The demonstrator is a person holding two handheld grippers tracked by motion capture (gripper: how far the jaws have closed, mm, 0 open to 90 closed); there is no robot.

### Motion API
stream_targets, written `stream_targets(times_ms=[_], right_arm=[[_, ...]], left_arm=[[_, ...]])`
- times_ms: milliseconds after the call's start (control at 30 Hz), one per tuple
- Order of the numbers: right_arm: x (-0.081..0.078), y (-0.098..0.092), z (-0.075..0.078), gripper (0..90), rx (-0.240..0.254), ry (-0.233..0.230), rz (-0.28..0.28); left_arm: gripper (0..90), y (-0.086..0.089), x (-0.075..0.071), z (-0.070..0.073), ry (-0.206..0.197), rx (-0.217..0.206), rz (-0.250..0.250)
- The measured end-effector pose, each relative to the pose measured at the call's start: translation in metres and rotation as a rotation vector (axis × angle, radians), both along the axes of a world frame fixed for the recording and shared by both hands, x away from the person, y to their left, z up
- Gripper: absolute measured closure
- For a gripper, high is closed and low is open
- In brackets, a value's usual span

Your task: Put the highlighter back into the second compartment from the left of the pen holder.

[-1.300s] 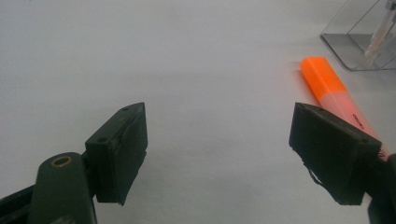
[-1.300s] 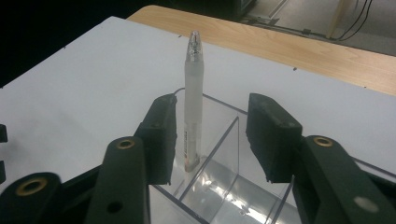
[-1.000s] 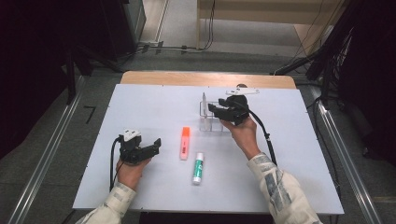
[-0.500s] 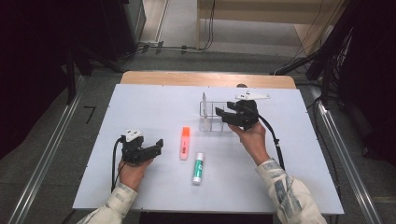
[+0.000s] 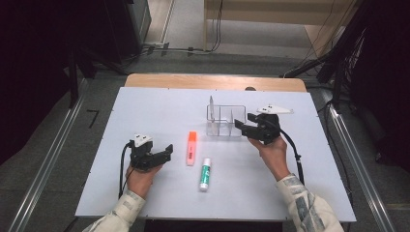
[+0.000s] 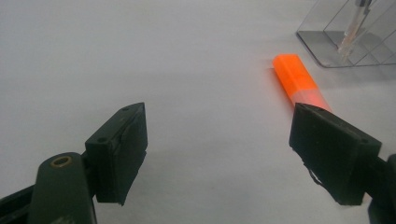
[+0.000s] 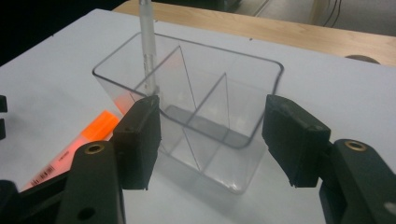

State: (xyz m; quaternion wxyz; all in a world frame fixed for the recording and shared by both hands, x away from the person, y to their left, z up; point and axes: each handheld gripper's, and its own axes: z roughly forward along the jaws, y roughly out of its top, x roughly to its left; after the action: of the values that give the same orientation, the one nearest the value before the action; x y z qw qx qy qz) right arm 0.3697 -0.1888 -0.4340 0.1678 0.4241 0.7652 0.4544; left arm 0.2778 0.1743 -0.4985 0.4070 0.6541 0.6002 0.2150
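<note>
**Right gripper drawn back from organiser, jaws spread; two markers left on table**

Change noted: against the high view of a second ago, the right gripper has shifted away from above the clear plastic three-compartment organiser to a position just right of it, and its jaws have just been opening. Nothing sits between them; in the right gripper view the organiser's near wall shows through the gap, untouched by either pad. A slim translucent pen stands upright in the organiser's leftmost compartment. Judgement: a pen has been placed and released, and the sorting work is partly done.

The left gripper rests on the table, left of and nearer the person than the organiser, jaws spread wide and empty. It has kept its place.

Remaining items: an orange highlighter with a squared plastic barrel lies flat, left of and in front of the organiser, between it and the left gripper. A white marker with a green label lies just beside the highlighter, nearer the person. Both are well apart from either gripper's pads.

Materials: organiser walls are glossy, rigid and thin, with rounded corners. The white tabletop is matt and smooth. Jaw pads are black, blocky and faintly scuffed.
</note>
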Motion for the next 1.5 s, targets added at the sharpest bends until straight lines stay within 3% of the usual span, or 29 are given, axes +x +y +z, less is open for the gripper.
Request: stream_targets(times_ms=[400, 1233, 1500], right_arm=[[-0.011, -0.024, -0.011, 35.8, -0.016, 0.019, -0.035], [-0.016, -0.039, -0.023, 35.9, -0.047, 0.049, -0.049], [-0.016, -0.039, -0.024, 35.9, -0.047, 0.061, -0.047]], left_arm=[[19.4, -0.019, 0.005, 0.000, -0.005, 0.012, -0.035], [26.9, -0.054, 0.027, 0.001, 0.013, 0.058, -0.089], [29.0, -0.067, 0.038, 0.002, 0.017, 0.047, -0.104]])
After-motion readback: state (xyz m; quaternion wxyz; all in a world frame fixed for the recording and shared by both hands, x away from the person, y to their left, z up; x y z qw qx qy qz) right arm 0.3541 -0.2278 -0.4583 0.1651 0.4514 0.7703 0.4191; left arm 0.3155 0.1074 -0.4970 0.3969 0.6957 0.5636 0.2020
